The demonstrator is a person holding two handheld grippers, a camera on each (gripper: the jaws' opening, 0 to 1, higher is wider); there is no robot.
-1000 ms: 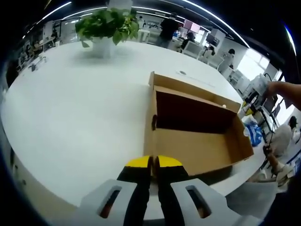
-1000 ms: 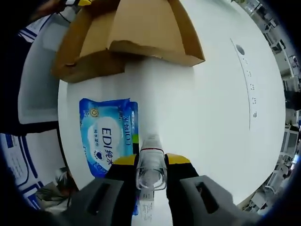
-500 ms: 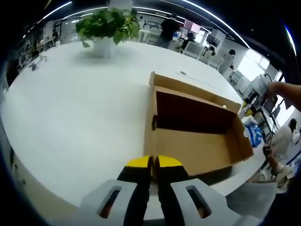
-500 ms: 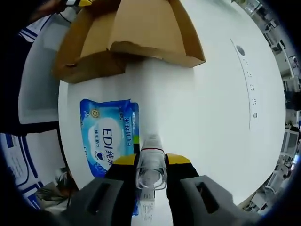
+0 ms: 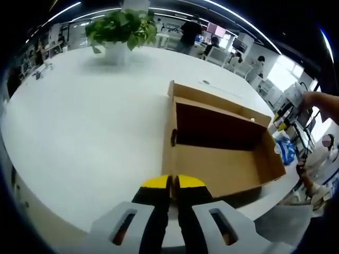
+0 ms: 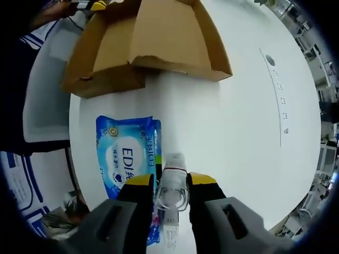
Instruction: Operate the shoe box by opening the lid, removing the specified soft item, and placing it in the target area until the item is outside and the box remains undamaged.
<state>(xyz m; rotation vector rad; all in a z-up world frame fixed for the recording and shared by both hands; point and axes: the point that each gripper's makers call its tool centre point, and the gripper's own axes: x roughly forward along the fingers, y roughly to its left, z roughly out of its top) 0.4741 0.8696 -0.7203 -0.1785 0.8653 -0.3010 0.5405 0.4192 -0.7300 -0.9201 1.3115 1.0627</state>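
The blue wipes pack (image 6: 128, 174) lies flat on the white tabletop (image 6: 243, 121), outside the shoe box (image 6: 153, 42), close to the tabletop's rim and just beside the right gripper (image 6: 170, 182). In the left gripper view the pack (image 5: 286, 149) shows as a blue patch beyond the box's far end wall.

The right gripper's fingers are clamped on a clear plastic piece (image 6: 172, 188), which sits between the yellow-tipped fingers (image 6: 140, 181) and reaches forward past them. Whether this piece belongs to the pack cannot be told; its tip lies next to the pack's right edge.

The shoe box stands open on the tabletop, its brown cardboard walls upright and its dark inside bare in the left gripper view (image 5: 222, 143). The lid flap (image 5: 212, 95) stands behind the far long wall. There is bare tabletop between the box and the pack.

The left gripper (image 5: 173, 182) hovers at the near long wall of the box, its fingers pressed together with nothing between them.

A potted plant (image 5: 121, 29) stands well apart from the box on the far side of the tabletop. A wide bare stretch of tabletop lies to the box's left. A person's arm (image 5: 320, 100) reaches in at the right edge, near the pack's end of the tabletop.
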